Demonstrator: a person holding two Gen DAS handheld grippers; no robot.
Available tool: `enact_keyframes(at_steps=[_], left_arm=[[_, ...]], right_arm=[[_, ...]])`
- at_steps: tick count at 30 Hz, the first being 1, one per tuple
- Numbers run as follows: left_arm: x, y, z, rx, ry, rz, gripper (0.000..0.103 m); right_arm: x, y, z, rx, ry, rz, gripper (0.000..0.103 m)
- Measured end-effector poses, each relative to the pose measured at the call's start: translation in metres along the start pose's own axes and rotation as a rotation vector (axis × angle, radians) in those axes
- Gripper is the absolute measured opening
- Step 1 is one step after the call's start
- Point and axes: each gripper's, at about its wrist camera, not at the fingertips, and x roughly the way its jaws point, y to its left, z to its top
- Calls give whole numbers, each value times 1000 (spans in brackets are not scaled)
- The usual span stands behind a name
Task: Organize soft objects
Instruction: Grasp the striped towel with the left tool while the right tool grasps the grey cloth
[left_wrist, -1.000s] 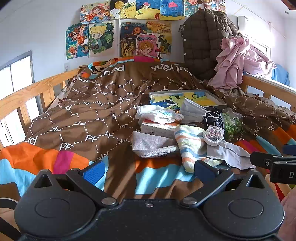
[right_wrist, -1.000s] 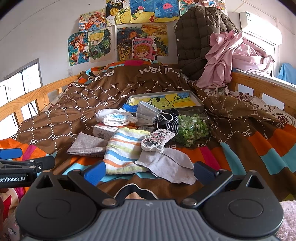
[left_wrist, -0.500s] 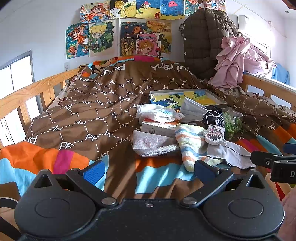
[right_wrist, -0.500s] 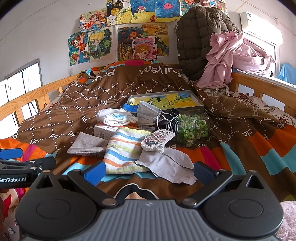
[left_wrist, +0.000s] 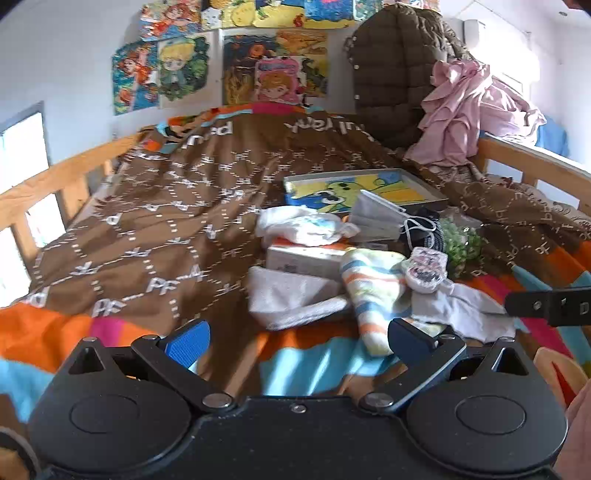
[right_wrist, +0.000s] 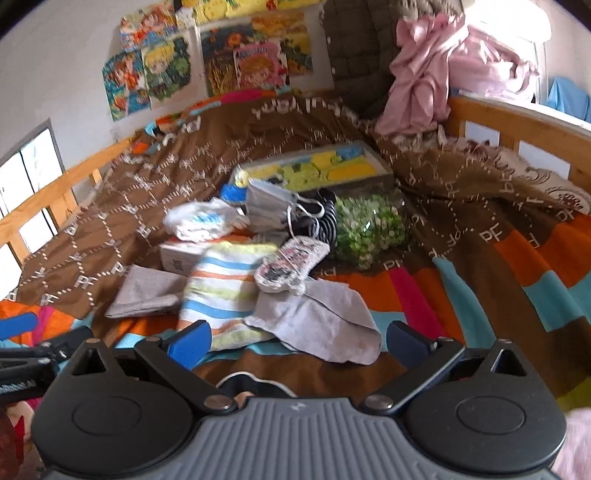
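Jaws, left gripper (left_wrist: 297, 341): spread wide, nothing held between the blue pads; held low over the near edge of the bedspread (left_wrist: 159, 236).
Jaws, right gripper (right_wrist: 297, 341): likewise spread and empty, with the near corner of the grey cloth (right_wrist: 325, 328) seen between the fingers, not touched.
Soft pile: gathered at the middle of the bed, right of the left gripper's line.
Striped towel (left_wrist: 373, 291): laid at the front of the pile, its near end draped toward the grippers.
Grey folded cloth (left_wrist: 291, 299): set just left of the towel, touching it.
Patterned sock (right_wrist: 291, 269): rested on top of the towel and the grey cloth.
White bundle (left_wrist: 303, 229): placed on a white box (left_wrist: 303, 256) behind the towel.
Face mask (left_wrist: 376, 218): propped behind, against a picture tray (left_wrist: 365, 186).
Green bag (right_wrist: 369, 229): found right of a dark coiled item, which is perhaps a cable; motion blur makes this hard to tell.
Open room: a broad bare stretch of bedspread is offered left of the pile, up to the wooden rail (left_wrist: 55, 181).
Right edge: bounded by another rail (right_wrist: 517, 125), with pink clothing (right_wrist: 436, 70) heaped over its far end.
Near edge: a light cord (right_wrist: 255, 380) is seen just ahead of the right gripper's body.
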Motion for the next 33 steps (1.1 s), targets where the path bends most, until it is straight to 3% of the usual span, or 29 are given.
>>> enact_keyframes(at_steps=[6, 11, 19, 22, 24, 27, 30, 33], left_arm=[[40, -11, 10, 2, 57, -92, 102], [77, -21, 9, -23, 146, -164, 102], [128, -20, 8, -176, 239, -251, 87], [139, -16, 6, -241, 273, -287, 70], [144, -17, 5, -266, 292, -320, 45], [151, -21, 4, -278, 325, -331, 23], [149, -21, 6, -283, 312, -324, 10], [143, -20, 9, -265, 303, -307, 8]], right_arm=[[45, -19, 19, 36, 134, 51, 103], [76, -24, 33, -1, 192, 78, 103], [129, -27, 37, -84, 257, 113, 97], [139, -30, 32, -85, 285, 115, 92], [144, -32, 30, -78, 302, 111, 83], [146, -32, 28, -74, 320, 123, 67], [140, -33, 28, -74, 311, 125, 45], [137, -34, 29, -75, 304, 105, 21]])
